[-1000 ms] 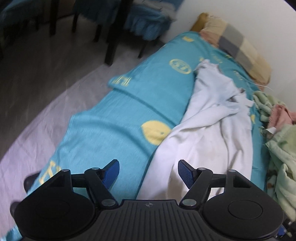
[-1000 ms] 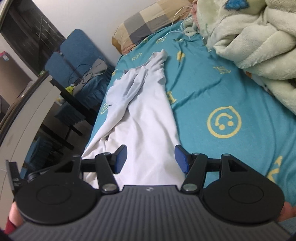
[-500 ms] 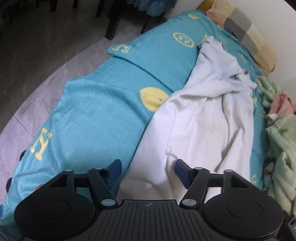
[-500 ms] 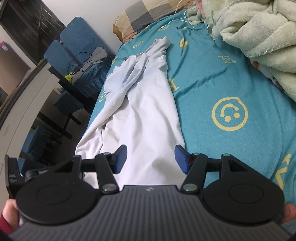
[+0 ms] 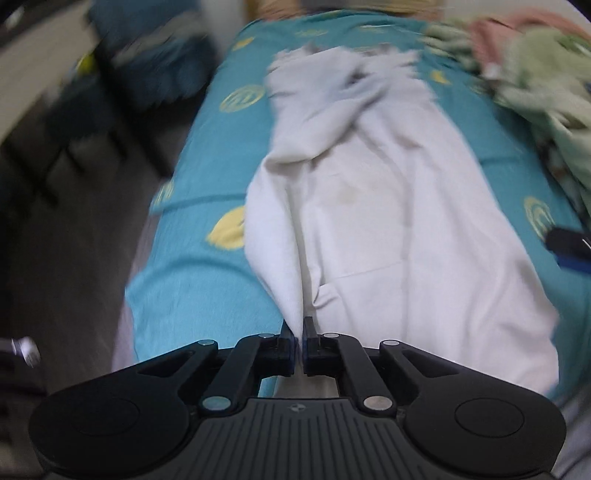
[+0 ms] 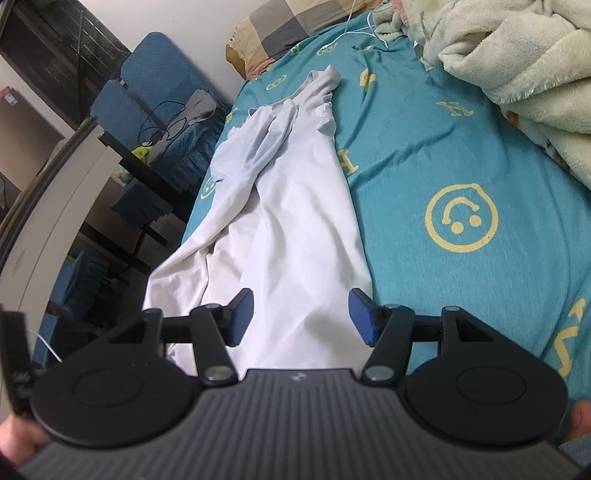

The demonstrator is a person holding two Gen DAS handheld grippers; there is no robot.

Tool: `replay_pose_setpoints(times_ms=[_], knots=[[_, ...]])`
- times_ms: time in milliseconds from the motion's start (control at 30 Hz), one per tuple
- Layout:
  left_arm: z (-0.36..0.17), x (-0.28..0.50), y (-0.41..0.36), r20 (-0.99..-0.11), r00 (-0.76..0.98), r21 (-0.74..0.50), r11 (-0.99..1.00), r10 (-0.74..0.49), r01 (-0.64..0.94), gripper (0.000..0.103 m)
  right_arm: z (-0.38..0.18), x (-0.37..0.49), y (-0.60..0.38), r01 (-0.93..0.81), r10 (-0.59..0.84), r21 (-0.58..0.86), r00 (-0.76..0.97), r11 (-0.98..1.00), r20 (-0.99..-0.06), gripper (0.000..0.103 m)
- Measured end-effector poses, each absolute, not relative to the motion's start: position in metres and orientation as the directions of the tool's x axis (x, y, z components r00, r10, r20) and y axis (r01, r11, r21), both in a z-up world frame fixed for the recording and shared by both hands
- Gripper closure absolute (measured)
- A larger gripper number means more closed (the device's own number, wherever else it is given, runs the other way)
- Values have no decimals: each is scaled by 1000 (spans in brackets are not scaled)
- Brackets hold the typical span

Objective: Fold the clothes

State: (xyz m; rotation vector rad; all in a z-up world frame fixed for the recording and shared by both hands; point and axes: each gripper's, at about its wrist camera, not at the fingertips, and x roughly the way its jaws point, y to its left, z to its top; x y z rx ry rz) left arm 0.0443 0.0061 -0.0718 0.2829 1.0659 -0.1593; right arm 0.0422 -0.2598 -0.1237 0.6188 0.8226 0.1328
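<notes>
A white garment (image 5: 388,229) lies lengthwise on the teal bed sheet (image 5: 199,295), bunched at its far end. My left gripper (image 5: 298,332) is shut on the garment's near left hem, and the cloth rises in a ridge from the jaws. In the right wrist view the same white garment (image 6: 295,221) stretches away from me. My right gripper (image 6: 301,314) is open, with its blue pads on either side of the garment's near right hem. The right gripper's tip (image 5: 569,245) shows at the right edge of the left wrist view.
A pale green fleece blanket (image 6: 517,55) is heaped along the bed's right side. A checked pillow (image 6: 291,26) lies at the head. Blue-covered chairs (image 6: 155,96) and a dark table (image 6: 147,173) stand left of the bed, over the floor (image 5: 74,258).
My left gripper has shut on the garment's near left hem and swung to face along the bed. My right gripper has stayed open over the near right hem.
</notes>
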Motion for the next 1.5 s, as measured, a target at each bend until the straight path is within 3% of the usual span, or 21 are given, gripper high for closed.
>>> replay_pose_setpoints(times_ms=[167, 300, 400, 533, 700, 767, 800, 833, 867, 1067, 1133, 1267, 1333, 1433, 1500], knots=[[-69, 23, -26, -904, 403, 83, 868, -141, 490, 97, -127, 43, -263, 141, 349, 579, 676, 803, -649, 43], [-62, 23, -9, -896, 341, -75, 856, -283, 511, 90, -127, 41, -267, 155, 352, 594, 678, 790, -645, 43], [-51, 20, 15, -869, 339, -166, 860, -359, 483, 72, -128, 42, -269, 165, 356, 604, 677, 780, -644, 43], [-50, 20, 35, -869, 389, -131, 899, -307, 417, 56, -129, 44, -268, 164, 364, 609, 671, 776, -646, 43], [-69, 32, 38, -916, 320, -109, 918, -241, 381, 49, -131, 44, -268, 169, 368, 610, 664, 774, -651, 43], [-74, 30, 28, -937, 272, -85, 900, -218, 427, 50, -132, 44, -270, 177, 369, 615, 662, 768, -652, 43], [-77, 28, 22, -948, 244, -74, 886, -205, 457, 59, -132, 44, -271, 182, 370, 619, 663, 764, -651, 43], [-81, 24, 14, -957, 211, -69, 866, -198, 496, 82, -133, 44, -272, 187, 371, 624, 663, 759, -650, 43], [-83, 19, 7, -965, 177, -70, 840, -194, 538, 92, -133, 44, -273, 191, 373, 628, 663, 754, -650, 43], [-100, -5, -23, -982, 66, -89, 744, -176, 662, 92, -137, 45, -276, 203, 388, 641, 650, 740, -654, 43], [-99, -8, -27, -978, 43, -123, 722, -207, 681, 71, -138, 46, -275, 201, 401, 640, 632, 742, -663, 43], [-78, -4, -6, -942, 80, -208, 757, -325, 620, 58, -141, 46, -275, 191, 430, 632, 585, 751, -688, 43], [-68, 8, 21, -902, 170, -267, 822, -397, 503, 40, -142, 46, -275, 191, 430, 616, 561, 764, -708, 43], [-61, 28, 60, -841, 317, -356, 890, -438, 285, 33, -146, 46, -284, 217, 456, 634, 530, 742, -715, 42], [-69, 48, 82, -835, 379, -394, 914, -399, 95, 33, -146, 44, -287, 250, 404, 595, 533, 764, -743, 31]])
